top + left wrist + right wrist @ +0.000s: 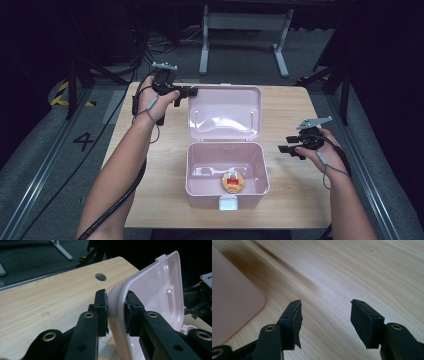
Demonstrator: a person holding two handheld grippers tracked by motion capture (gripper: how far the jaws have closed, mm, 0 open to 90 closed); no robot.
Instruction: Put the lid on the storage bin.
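Pink plastic box sits at the centre of the wooden table, lid swung open toward the far edge; bare wood lies on both sides, and the table's far-left corner is close behind the left gripper. Left gripper pads are clamped on the lid's rounded far-left corner rim, one pad outside, one inside. Right gripper hangs beside the box's right wall, apart from it, jaws spread wide with bare wood between them.
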